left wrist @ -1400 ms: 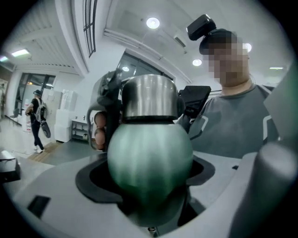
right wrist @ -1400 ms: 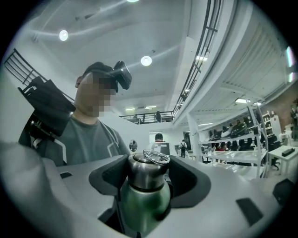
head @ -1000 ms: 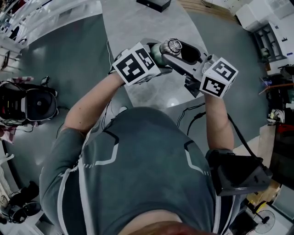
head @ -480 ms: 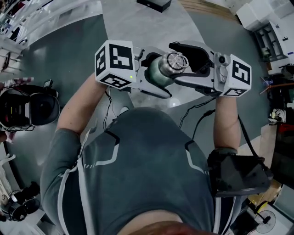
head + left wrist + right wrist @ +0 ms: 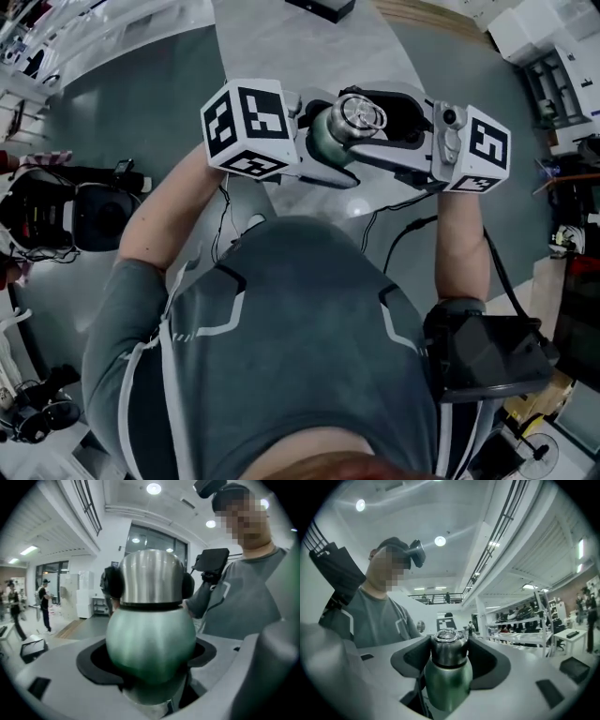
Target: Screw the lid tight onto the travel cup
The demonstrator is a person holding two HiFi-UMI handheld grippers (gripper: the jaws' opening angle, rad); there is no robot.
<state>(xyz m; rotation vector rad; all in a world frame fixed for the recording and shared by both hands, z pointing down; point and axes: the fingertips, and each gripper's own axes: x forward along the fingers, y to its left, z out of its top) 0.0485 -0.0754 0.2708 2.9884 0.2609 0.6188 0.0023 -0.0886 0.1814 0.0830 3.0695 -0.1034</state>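
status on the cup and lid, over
Left tool clamped on travel cup body. Right tool jaws just closed in onto lid, which sits on the cup. Tightness not visible. Nothing in the way.

Above the pale stone tabletop [image 5: 272,56], my left gripper [image 5: 317,155] clamps the green steel travel cup [image 5: 323,141] from the left, and my right gripper [image 5: 370,124], its jaws just closing, pinches the round silver metal lid [image 5: 363,112] on top of the cup.

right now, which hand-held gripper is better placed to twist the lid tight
Right. The right hand-held gripper has the steel lid between its jaws, which have just been closing on it; the left hand-held gripper clamps the green travel cup, steadying it.
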